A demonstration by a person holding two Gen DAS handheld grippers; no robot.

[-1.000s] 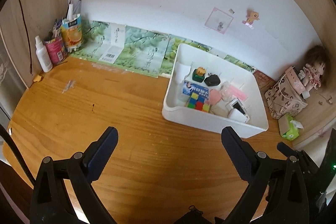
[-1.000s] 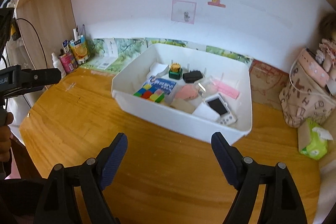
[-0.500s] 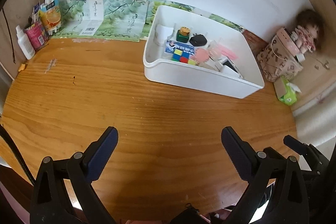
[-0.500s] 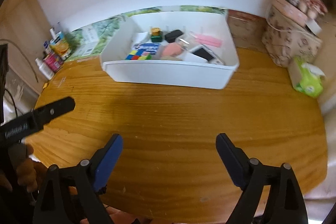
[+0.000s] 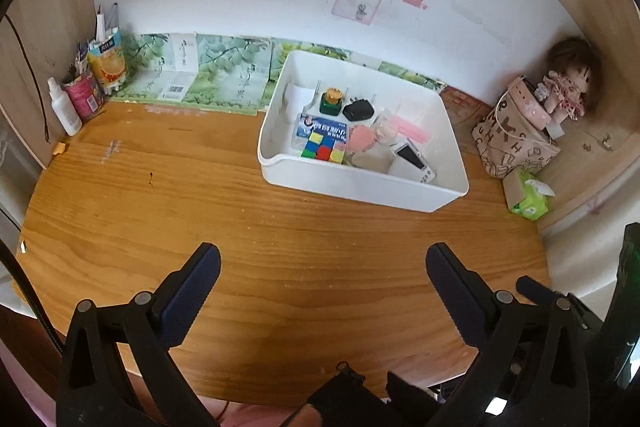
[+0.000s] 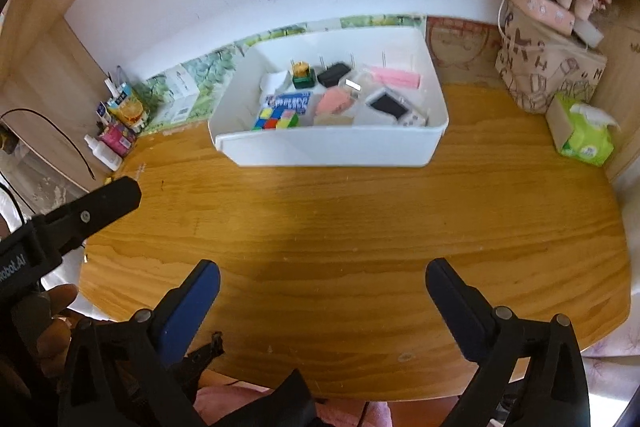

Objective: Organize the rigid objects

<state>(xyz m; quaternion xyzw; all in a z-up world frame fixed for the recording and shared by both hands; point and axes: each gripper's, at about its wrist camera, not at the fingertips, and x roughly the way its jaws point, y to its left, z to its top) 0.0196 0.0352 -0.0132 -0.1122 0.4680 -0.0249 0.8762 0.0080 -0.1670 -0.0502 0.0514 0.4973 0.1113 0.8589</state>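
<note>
Several small items [image 5: 362,143] half-hidden behind white bin's [image 5: 360,183] near wall

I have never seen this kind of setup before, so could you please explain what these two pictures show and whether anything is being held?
There is no robot here: a person holds a handheld two-finger gripper in each hand, and each one carries a wide-angle camera looking forward along its fingers.

One picture is from the left gripper, the other from the right gripper. The dark blue-padded prongs at the bottom of each picture are that gripper's own fingers. In both, the fingers are opening, with only bare wooden table between them, so nothing is held.

On the table stands a white bin holding small items, among them a colourful cube, a black box and a small white device with a dark screen. Bottles and cartons stand at the far left; a patterned bag and a green tissue pack sit on the right.
</note>
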